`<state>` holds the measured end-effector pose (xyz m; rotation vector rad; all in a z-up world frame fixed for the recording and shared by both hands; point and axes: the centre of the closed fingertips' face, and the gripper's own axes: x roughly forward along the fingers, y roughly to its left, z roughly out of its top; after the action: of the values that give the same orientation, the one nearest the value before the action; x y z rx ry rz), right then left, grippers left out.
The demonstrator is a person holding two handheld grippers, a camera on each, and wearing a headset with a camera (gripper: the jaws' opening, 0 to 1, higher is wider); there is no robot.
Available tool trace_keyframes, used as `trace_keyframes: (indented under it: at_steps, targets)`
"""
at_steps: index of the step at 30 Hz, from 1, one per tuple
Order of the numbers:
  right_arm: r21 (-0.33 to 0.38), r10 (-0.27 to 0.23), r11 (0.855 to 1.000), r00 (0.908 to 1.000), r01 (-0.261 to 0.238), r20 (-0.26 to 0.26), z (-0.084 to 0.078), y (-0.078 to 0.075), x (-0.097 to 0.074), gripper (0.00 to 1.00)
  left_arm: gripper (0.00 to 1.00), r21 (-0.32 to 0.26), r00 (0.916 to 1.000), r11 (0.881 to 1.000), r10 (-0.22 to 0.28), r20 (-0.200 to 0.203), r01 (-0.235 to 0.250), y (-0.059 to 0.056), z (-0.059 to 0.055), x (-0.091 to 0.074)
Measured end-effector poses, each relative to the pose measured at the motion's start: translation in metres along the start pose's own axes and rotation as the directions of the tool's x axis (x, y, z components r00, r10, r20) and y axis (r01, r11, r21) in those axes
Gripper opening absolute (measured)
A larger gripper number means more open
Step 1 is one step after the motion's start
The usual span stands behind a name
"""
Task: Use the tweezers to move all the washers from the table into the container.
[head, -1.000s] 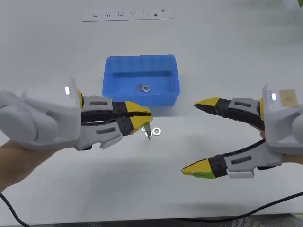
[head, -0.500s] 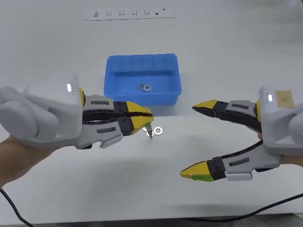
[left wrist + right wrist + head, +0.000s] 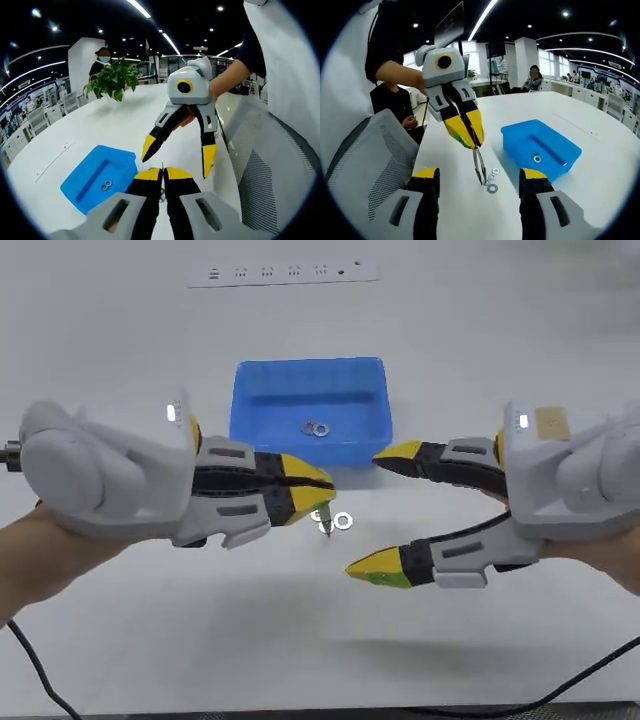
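Tweezers (image 3: 325, 524) aimed at the washers (image 3: 343, 522) just in front of the blue container (image 3: 250, 405).
Head view: the left tool (image 3: 322, 483) is clenched on the tweezers, tips down, likely for a pinch; the right tool (image 3: 365, 510) hangs released beside them. Left gripper view: two washers lie in the container. Right gripper view: small flat silver rings on the white surface (image 3: 455, 210), tweezers at the nearest.

Open office: desks (image 3: 580, 89), strip lights (image 3: 486, 14)

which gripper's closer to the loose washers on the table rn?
Left. The left gripper hangs just above the washers, its tweezers tips down at them. The right gripper is open, off to their right, jaws pointing toward them.
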<state>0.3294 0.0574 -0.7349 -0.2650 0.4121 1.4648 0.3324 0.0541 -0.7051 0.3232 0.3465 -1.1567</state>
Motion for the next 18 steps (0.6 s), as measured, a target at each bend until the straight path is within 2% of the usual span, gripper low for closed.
trace_keyframes:
  at_steps: [6,10,18]
  targets:
    - [-0.016,0.032,0.999,0.9989,-0.032,-0.035,-0.005,0.000,0.015,0.48,0.05,0.014,0.9992,0.999,-0.038,-0.017,0.038,-0.003,-0.001,-0.001]
    - [-0.020,0.053,0.998,0.9972,-0.054,-0.053,-0.010,0.002,0.023,0.38,0.05,0.012,0.9988,0.999,-0.042,-0.023,0.043,-0.002,-0.002,-0.001]
    - [-0.037,0.095,0.994,0.9915,-0.098,-0.089,-0.015,0.002,0.035,0.26,0.05,0.013,0.9983,0.999,-0.051,-0.027,0.051,-0.004,-0.002,0.000]
